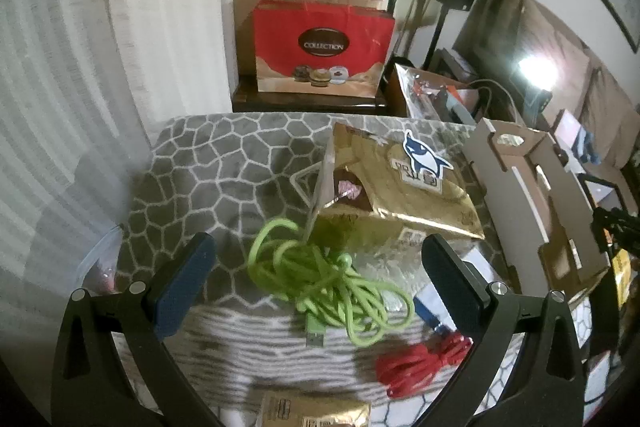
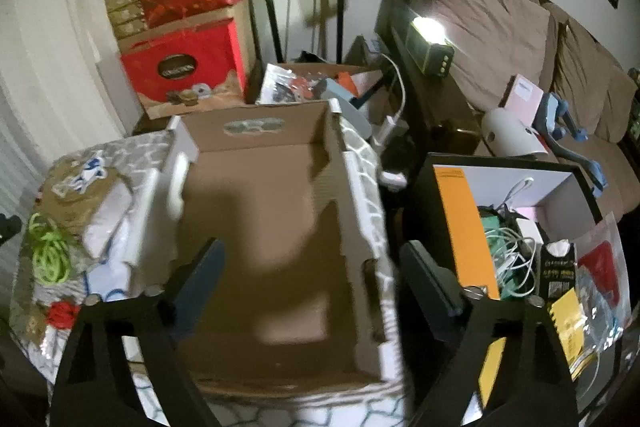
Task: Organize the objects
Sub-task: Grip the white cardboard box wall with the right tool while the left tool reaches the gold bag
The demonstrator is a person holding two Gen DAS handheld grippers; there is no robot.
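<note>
My left gripper point(image 1: 320, 267) is open and empty, its fingers either side of a tangled green cable point(image 1: 320, 275) on the grey patterned cloth point(image 1: 224, 163). A gold box point(image 1: 392, 187) with a shark sticker lies just beyond it, and a red cable point(image 1: 420, 363) lies to the lower right. My right gripper point(image 2: 316, 267) is open and empty above an empty brown cardboard box point(image 2: 272, 211). The green cable point(image 2: 48, 255) and the red cable point(image 2: 62, 313) show at the left of the right wrist view.
The cardboard box point(image 1: 540, 195) stands right of the gold box. Red gift bags point(image 1: 324, 47) are stacked behind the table. A black bin point(image 2: 520, 227) with chargers and an orange panel sits to the right. A brown sofa point(image 2: 500, 27) lies beyond.
</note>
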